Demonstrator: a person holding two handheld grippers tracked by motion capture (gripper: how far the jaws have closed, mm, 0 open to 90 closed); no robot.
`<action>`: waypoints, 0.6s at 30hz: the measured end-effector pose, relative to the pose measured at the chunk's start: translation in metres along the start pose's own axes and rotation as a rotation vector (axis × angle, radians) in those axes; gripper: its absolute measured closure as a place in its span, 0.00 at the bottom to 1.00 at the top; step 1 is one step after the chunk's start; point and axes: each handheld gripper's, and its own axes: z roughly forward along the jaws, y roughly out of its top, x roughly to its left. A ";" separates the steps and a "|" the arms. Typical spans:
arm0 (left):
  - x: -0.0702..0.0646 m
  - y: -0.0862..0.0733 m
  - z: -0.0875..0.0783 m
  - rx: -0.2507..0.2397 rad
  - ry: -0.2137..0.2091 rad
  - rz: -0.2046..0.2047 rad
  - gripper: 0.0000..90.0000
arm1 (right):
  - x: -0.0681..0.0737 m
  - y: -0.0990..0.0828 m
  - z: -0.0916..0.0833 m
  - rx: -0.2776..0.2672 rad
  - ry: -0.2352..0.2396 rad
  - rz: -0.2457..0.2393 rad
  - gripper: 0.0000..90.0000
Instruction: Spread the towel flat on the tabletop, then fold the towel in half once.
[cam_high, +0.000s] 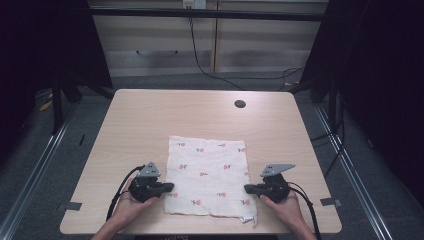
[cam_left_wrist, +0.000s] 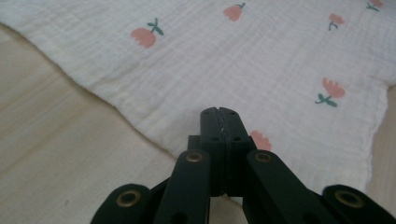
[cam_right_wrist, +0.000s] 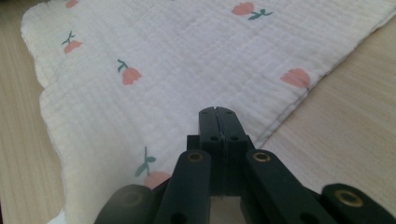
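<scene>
Two claws (cam_high: 170, 187) (cam_high: 247, 188) closed, empty, flanking floral cloth (cam_high: 207, 172); pale wood table (cam_high: 150, 120); grey floor (cam_high: 45, 165).

There are no words, numbers or brand names to read here. The white cloth (cam_high: 207, 176) on the worktop (cam_high: 150, 120) has little pink flowers with green stems printed on it, but no letters.

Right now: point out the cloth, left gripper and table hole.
cloth (cam_high: 210, 165), high view, middle of the fabric
left gripper (cam_high: 170, 187), high view, tip of its shut jaws at the cloth's left edge
hole (cam_high: 240, 104), high view, centre of the dark round opening
</scene>
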 end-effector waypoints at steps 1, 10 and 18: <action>-0.002 -0.001 -0.001 0.000 -0.002 0.006 1.00 | 0.001 -0.001 -0.001 0.003 -0.003 0.007 1.00; -0.006 -0.008 -0.005 -0.007 -0.023 -0.003 0.99 | 0.004 -0.004 -0.003 0.003 0.020 0.003 1.00; -0.012 -0.010 -0.007 0.008 -0.040 0.011 0.99 | 0.009 -0.006 -0.004 0.008 0.029 0.004 1.00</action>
